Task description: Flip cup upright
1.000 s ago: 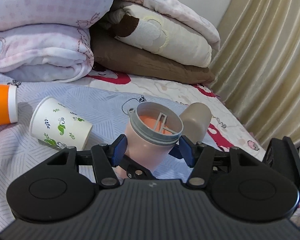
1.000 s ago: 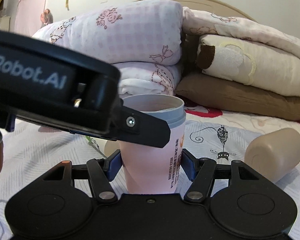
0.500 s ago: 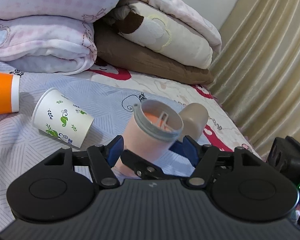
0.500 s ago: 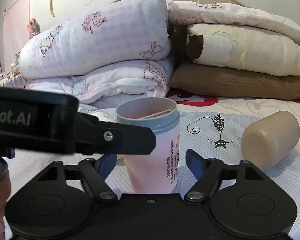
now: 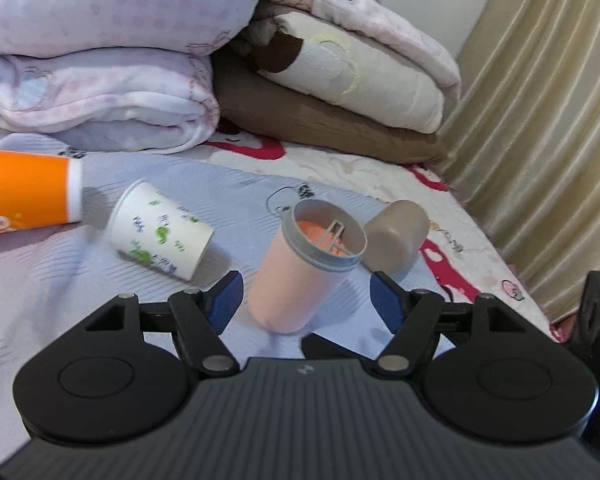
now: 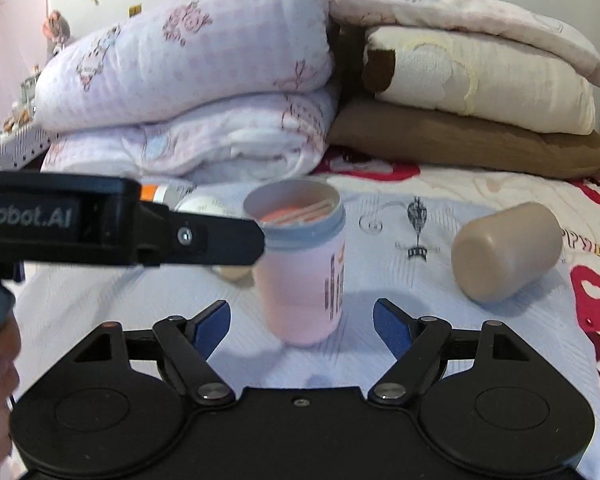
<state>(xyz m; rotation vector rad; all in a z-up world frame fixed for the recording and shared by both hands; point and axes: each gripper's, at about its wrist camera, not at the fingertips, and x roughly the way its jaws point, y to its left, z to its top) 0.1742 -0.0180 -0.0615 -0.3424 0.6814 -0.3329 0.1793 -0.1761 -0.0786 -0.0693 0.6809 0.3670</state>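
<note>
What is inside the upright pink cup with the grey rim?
Inside the pink plastic cup with the grey rim: an orange interior and a pale crossbar-like piece. The cup's bottom is hidden.

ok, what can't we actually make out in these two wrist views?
- Orange cup: its left part is cut off by the left wrist frame edge.
- Pink cup: label text motion-blurred in the right wrist view; unreadable.
- Paper cup: in the right wrist view, mostly hidden behind the left hand-held gripper arm.
- Beige cup: its mouth faces away; inside unseen.
- Right hand-held gripper: its lower body is cut off by the bottom edge.
</note>
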